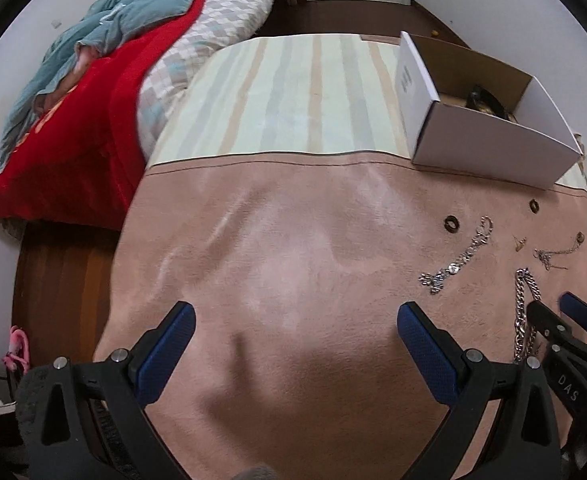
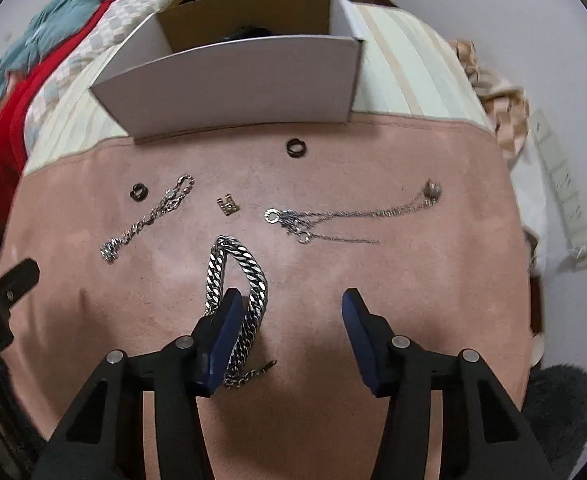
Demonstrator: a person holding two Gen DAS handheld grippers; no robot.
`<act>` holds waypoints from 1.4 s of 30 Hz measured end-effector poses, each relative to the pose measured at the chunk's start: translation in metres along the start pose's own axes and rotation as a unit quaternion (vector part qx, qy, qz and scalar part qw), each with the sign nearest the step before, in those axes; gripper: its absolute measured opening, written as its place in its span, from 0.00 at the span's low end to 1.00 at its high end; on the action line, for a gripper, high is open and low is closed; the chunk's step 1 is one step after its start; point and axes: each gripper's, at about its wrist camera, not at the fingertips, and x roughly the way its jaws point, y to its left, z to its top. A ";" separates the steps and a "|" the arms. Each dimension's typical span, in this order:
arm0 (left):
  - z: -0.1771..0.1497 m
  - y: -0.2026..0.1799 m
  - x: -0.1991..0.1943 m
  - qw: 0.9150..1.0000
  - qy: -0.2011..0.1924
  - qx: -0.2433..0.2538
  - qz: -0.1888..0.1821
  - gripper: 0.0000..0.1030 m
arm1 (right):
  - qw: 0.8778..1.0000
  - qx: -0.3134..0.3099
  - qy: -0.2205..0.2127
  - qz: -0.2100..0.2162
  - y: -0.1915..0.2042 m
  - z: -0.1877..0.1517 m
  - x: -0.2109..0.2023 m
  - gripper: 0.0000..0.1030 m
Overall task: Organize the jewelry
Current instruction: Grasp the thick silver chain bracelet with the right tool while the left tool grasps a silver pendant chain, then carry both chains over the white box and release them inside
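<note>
- Nearest the right wrist lens, the right gripper point(image 2: 291, 300) hovers with its blue pads wide apart and nothing between them; its left pad point(image 2: 223, 336) overlaps the heavy curb chain point(image 2: 237, 280), though contact cannot be judged from above.
- That heavy curb chain lies doubled on the pink blanket point(image 2: 413, 280), its long axis running away from the lens toward the white box point(image 2: 233, 80), so it sits off-centre, toward the left pad rather than in the gap.
- My reading: the coming move turns on this offset; the fingers would need to shift left (or rotate) to straddle the chain across its narrow width.
- Beyond the chain, between it and the box, lie a small gold charm point(image 2: 227, 205), a thin bracelet point(image 2: 149, 216), two dark rings point(image 2: 138, 191) point(image 2: 294, 147), and a fine necklace point(image 2: 345, 216) off to the right.
- The left gripper point(image 1: 295, 312) is also spread open and empty, over bare blanket well left of the chain, so the right hand is clearly nearer.
- Only the left wrist view shows a dark item already inside the box point(image 1: 487, 100) and the right tool beside the chain point(image 1: 523, 312); only the right wrist view shows the chain's loose tail point(image 2: 261, 370) and the necklace's full run.
</note>
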 end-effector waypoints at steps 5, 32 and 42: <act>0.000 -0.023 0.004 0.999 -0.002 0.032 -0.036 0.99 | 0.999 0.023 -0.003 0.029 -0.013 -0.003 -0.001 0.08; 0.001 -0.092 0.004 0.989 -0.033 0.096 -0.105 0.04 | 0.996 0.075 -0.038 0.036 -0.056 0.009 -0.032 0.08; 0.039 -0.056 -0.080 0.979 -0.093 0.067 -0.168 0.04 | 0.989 0.077 -0.093 0.079 -0.059 0.027 -0.092 0.08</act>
